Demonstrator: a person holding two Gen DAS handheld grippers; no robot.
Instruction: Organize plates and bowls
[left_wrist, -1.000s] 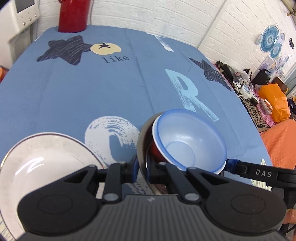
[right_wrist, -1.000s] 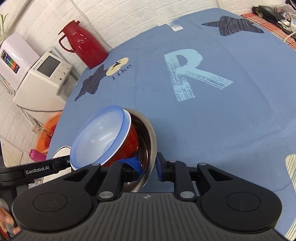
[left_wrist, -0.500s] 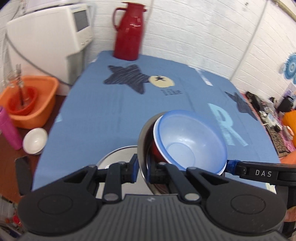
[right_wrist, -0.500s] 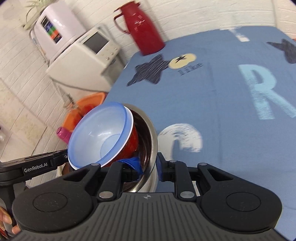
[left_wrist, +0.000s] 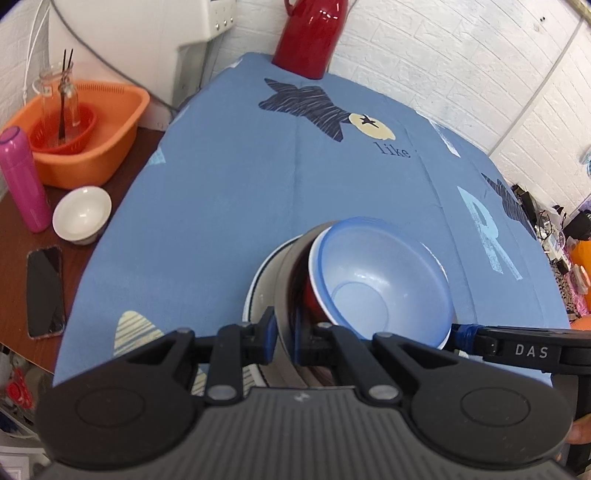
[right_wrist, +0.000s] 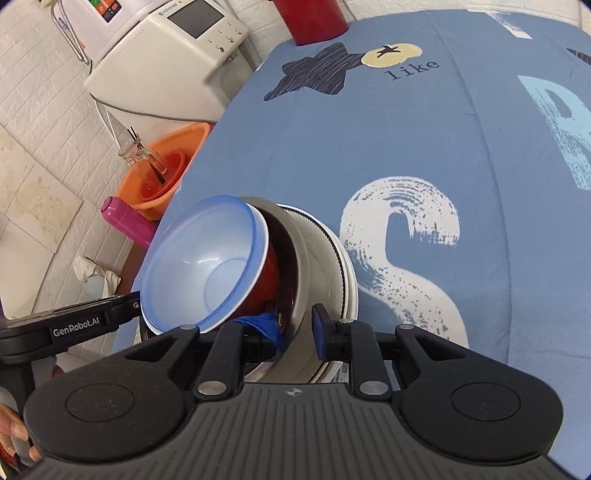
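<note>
A steel bowl (left_wrist: 286, 273) holds a red bowl (left_wrist: 313, 295) with a pale blue bowl (left_wrist: 384, 284) nested inside it, both tilted. My left gripper (left_wrist: 288, 334) is shut on the steel bowl's near rim. My right gripper (right_wrist: 297, 326) is shut on the opposite rim of the steel bowl (right_wrist: 308, 266); its blue tip (left_wrist: 461, 332) shows in the left wrist view. The stack sits directly over a white plate (right_wrist: 349, 266) with a dark band, near the table's left edge. Whether the steel bowl touches the plate is hidden.
The blue tablecloth (left_wrist: 258, 177) stretches ahead, with a red thermos (left_wrist: 310, 37) at its far end. On the brown surface to the left stand an orange basin (left_wrist: 85, 122), a pink bottle (left_wrist: 22, 177), a small white bowl (left_wrist: 81, 214) and a phone (left_wrist: 46, 291). A white appliance (right_wrist: 166, 55) stands behind.
Both grippers have carried the nested bowls leftward across the table, from beside the white plate to directly over it. Both grips on the steel rim are unchanged.
</note>
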